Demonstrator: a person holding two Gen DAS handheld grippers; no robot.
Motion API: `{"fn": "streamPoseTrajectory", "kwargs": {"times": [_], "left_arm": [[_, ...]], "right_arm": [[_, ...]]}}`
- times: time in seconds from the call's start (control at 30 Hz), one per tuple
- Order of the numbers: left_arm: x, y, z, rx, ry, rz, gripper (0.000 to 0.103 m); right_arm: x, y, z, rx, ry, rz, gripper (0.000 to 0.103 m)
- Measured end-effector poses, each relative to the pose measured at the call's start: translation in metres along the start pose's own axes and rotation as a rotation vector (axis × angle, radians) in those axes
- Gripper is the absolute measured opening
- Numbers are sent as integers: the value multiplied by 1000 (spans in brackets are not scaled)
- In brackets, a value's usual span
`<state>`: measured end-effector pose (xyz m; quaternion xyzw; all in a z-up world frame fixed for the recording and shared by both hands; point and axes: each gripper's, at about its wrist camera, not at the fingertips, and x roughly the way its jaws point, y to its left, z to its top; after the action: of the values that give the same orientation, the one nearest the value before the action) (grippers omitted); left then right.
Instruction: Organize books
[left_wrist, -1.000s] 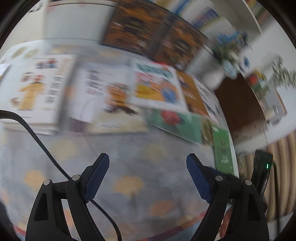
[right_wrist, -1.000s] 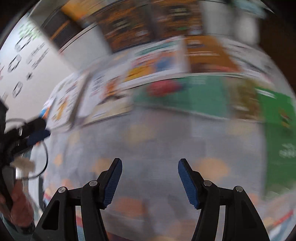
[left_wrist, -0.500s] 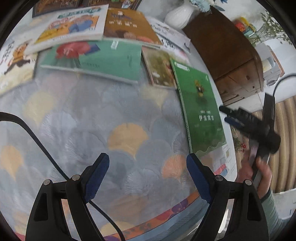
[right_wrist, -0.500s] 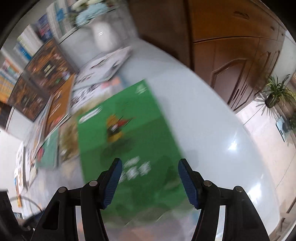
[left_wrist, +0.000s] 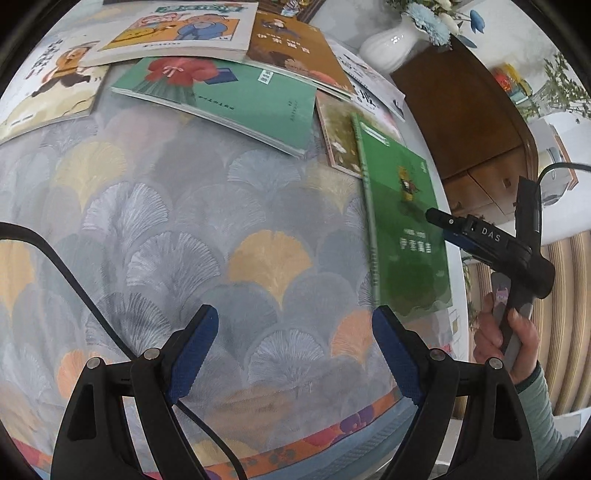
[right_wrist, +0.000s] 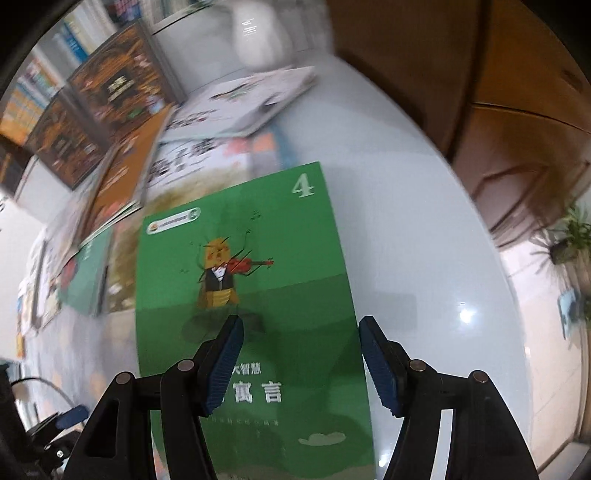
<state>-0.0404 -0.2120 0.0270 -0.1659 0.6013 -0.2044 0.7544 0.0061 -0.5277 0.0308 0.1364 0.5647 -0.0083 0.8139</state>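
Note:
A bright green book (right_wrist: 243, 288) with a violin-playing insect and a "4" lies flat on the white table's right part; it also shows in the left wrist view (left_wrist: 406, 221). My right gripper (right_wrist: 299, 362) is open and hovers just above its lower half; it shows in the left wrist view (left_wrist: 439, 221) over the book. My left gripper (left_wrist: 295, 354) is open and empty above the fan-patterned cloth (left_wrist: 184, 240). Several more books lie overlapping at the back: a teal one (left_wrist: 229, 96), a brown one (left_wrist: 291, 48), a white cartoon one (left_wrist: 177, 29).
A white vase (left_wrist: 388, 44) with blue flowers stands at the back right next to a brown wooden cabinet (left_wrist: 465, 110). Dark framed boards (right_wrist: 92, 107) lean at the back. The table edge (left_wrist: 332, 443) runs close below my left gripper. A black cable (left_wrist: 55, 266) crosses the cloth.
Both grippers swung right from the left-hand books to the green book. The right gripper has come down closer over the green book. Both stayed open.

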Motion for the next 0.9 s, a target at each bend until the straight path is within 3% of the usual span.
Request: {"fn": "streamPoseTrajectory", "kwargs": {"times": [0.33, 0.47, 0.53, 0.6, 0.67, 0.8, 0.9], "left_arm": [[-28, 32, -12, -84, -108, 72, 83], [-35, 43, -2, -98, -145, 96, 82], [-26, 40, 4, -79, -137, 121, 76], [-13, 35, 8, -60, -108, 123, 62], [-7, 29, 9, -31, -110, 129, 60], [-9, 20, 1, -6, -107, 93, 57], [-32, 21, -12, -44, -138, -78, 57]], "right_arm": [[19, 114, -37, -281, 58, 137, 63], [17, 125, -55, -292, 69, 149, 60], [13, 120, -70, -268, 75, 156, 55], [9, 118, -83, -262, 64, 172, 51], [5, 116, -97, -266, 66, 202, 46], [2, 109, -108, -269, 65, 223, 44], [5, 95, -102, -203, 66, 259, 44]]}}
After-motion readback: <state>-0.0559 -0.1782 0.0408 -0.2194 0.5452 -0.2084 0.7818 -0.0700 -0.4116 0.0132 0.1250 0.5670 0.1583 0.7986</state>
